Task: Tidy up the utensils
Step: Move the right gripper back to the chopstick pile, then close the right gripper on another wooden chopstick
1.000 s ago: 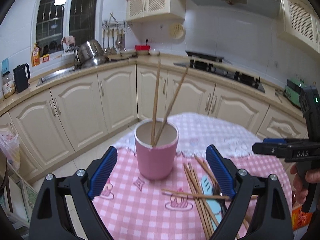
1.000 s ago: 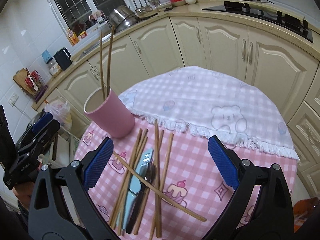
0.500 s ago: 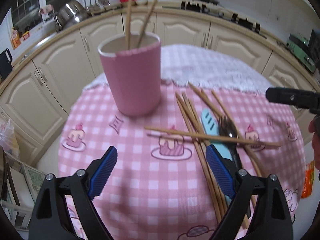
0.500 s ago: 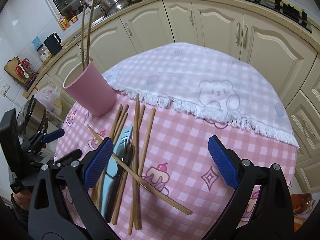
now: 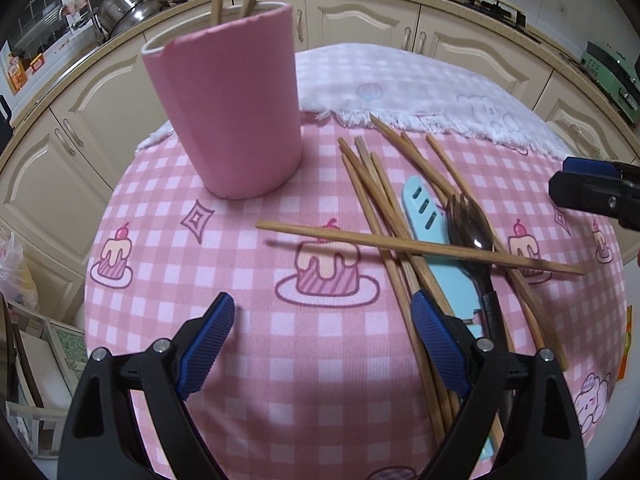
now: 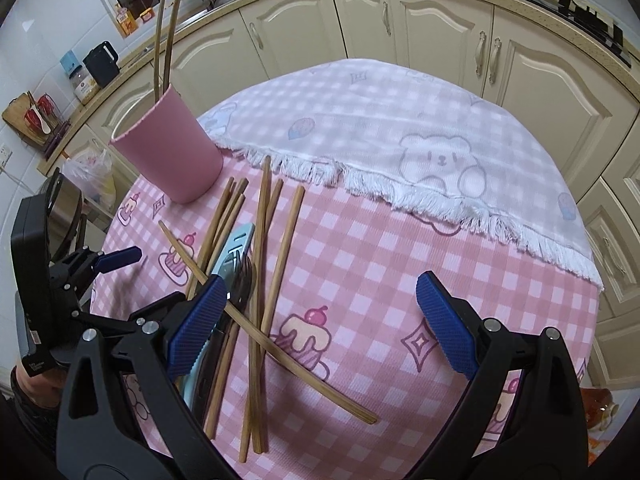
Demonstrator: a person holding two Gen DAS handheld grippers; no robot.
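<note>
Both the left tongs point(image 5: 322, 334) and right tongs point(image 6: 318, 322) hang spread and empty above the scattered chopsticks point(image 6: 262, 248), seemingly poised to collect them for the pink cup point(image 5: 228, 116).

Chopsticks point(image 5: 372, 200), cup point(image 5: 236, 120) on table point(image 5: 240, 340)

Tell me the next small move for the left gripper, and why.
Probably ease the left gripper toward the crosswise chopstick and close on it. Its jaws stand open and empty over the cloth; that stick lies on top of the pile, and the pink cup already holds two.
</note>
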